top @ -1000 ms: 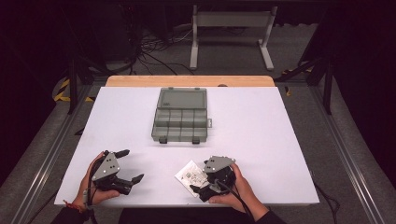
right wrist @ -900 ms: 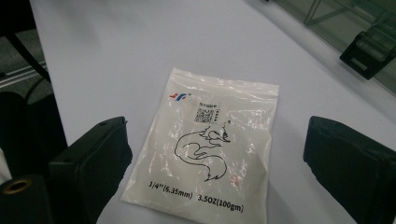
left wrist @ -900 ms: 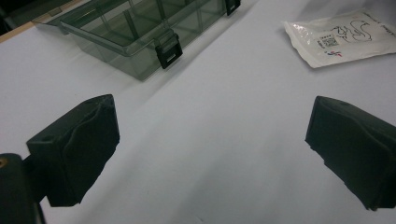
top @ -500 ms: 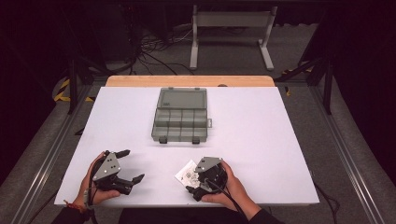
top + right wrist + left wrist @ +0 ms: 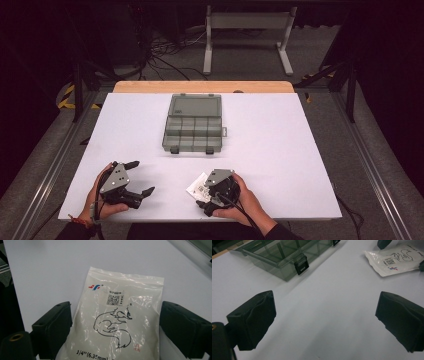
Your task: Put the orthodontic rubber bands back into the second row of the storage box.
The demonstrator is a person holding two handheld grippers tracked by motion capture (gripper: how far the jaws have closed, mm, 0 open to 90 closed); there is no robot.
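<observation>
On the white table (image 5: 280, 150), the grey organizer box (image 5: 192, 122) stands well apart. The right gripper (image 5: 115, 335) has wide jaws astride the plastic bag (image 5: 117, 322), its length running forward. The left gripper (image 5: 324, 325) gapes empty, farther off.

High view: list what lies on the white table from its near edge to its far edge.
Left gripper and right gripper over the clear plastic printed bag → grey translucent plastic compartment box → bare wooden strip.
</observation>
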